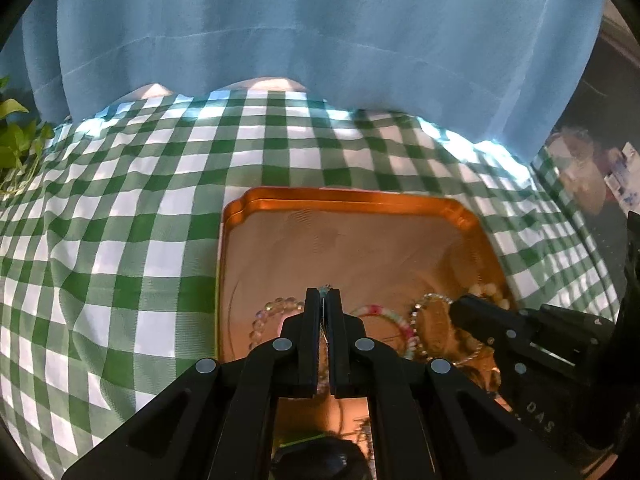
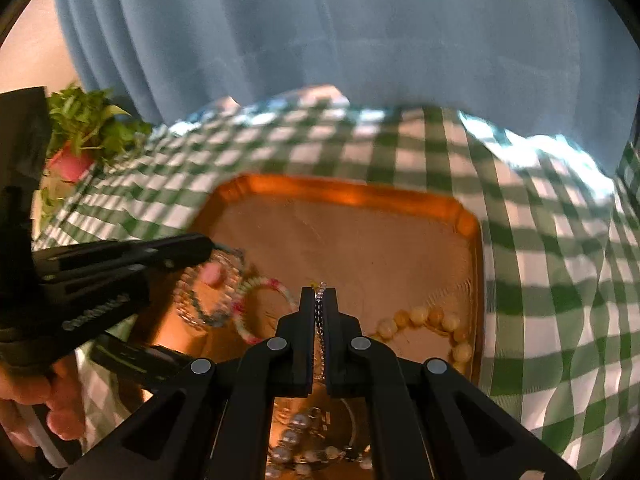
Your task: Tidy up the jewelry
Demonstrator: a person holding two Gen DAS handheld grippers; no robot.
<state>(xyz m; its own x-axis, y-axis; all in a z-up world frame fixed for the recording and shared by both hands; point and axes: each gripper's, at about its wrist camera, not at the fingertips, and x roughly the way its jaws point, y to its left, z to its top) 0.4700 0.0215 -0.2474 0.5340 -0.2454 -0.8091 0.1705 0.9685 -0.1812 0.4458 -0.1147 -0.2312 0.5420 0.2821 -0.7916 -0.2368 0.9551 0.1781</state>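
An orange tray point(image 1: 352, 196) point(image 2: 348, 186) lies on the green checked cloth and holds several bracelets. My left gripper point(image 1: 324, 294) is shut on a thin chain with a small clear stone at its tips, above the tray's near left part. A clear bead bracelet point(image 1: 266, 312) and a pink-white bracelet point(image 1: 394, 316) lie beside it. My right gripper point(image 2: 319, 290) is shut on a dark beaded chain point(image 2: 319, 320) that hangs down between the fingers. Yellow beads point(image 2: 424, 316) lie to its right, grey pearls point(image 2: 292, 436) below. The left gripper shows at left in the right wrist view point(image 2: 200, 246).
A green checked tablecloth point(image 1: 120, 220) covers the table. A blue curtain point(image 1: 320, 32) hangs behind it. A potted plant in a pink pot point(image 2: 76, 160) stands at the far left. A hand point(image 2: 36, 392) holds the left gripper.
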